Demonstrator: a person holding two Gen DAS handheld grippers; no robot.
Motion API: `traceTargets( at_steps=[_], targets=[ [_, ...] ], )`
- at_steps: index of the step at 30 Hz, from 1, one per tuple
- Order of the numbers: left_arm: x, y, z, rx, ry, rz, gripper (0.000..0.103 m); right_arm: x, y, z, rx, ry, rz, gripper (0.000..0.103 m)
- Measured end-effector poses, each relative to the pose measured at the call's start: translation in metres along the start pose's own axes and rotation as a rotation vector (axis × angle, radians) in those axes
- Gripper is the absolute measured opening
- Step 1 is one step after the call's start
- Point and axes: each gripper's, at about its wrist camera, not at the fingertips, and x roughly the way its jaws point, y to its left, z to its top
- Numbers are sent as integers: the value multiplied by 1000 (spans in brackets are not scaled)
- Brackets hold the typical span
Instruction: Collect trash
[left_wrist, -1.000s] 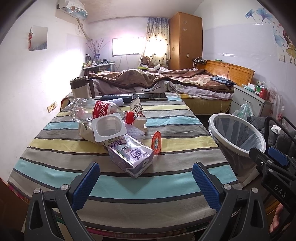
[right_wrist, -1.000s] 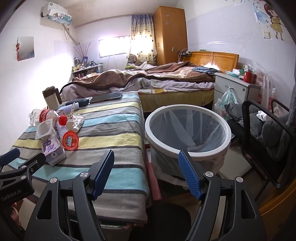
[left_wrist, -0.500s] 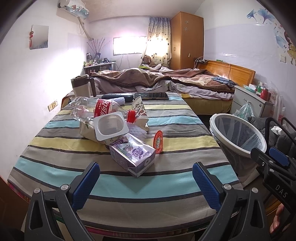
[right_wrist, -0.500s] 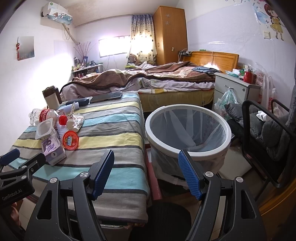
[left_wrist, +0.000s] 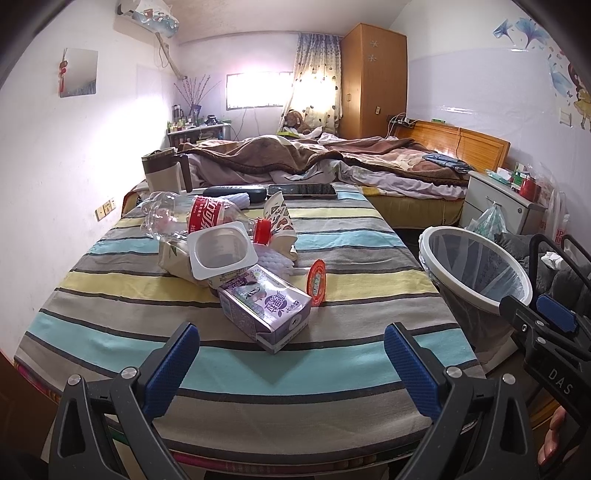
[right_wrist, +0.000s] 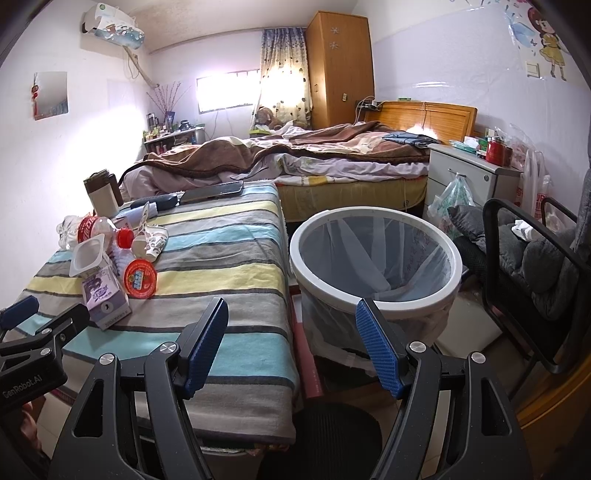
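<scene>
Item, nearest: left gripper (left_wrist: 291, 363), jaws spread wide, empty, low over the near edge of the striped table (left_wrist: 110, 332). It sits marginally closer to the litter than a second ago; otherwise nothing has shifted, so by my reading collection has not begun.

Item: right gripper (right_wrist: 291, 349), jaws spread, empty, held between table edge and bin.

Item: purple carton (left_wrist: 264, 308), lying flat, nearest piece of trash and the likeliest first pick.

Item: red lid (left_wrist: 317, 282), on edge, just beside the carton.

Item: white cup (left_wrist: 221, 251), tipped, resting on a paper bag.

Item: clear bottle (left_wrist: 192, 221), red label, on its side behind.

Item, beyond the table's right edge: trash bin (right_wrist: 452, 286), lined, no trash visible inside.
</scene>
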Motion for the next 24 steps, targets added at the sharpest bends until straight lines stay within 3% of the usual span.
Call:
traceTargets(
  at_steps=[19, 24],
  targets=[
    [1, 7, -1, -11, 7, -1, 101, 2, 3, -1, -9, 10, 6, 73],
    [5, 23, -2, -36, 21, -12, 101, 8, 11, 2, -38, 20, 46, 73]
  ],
)
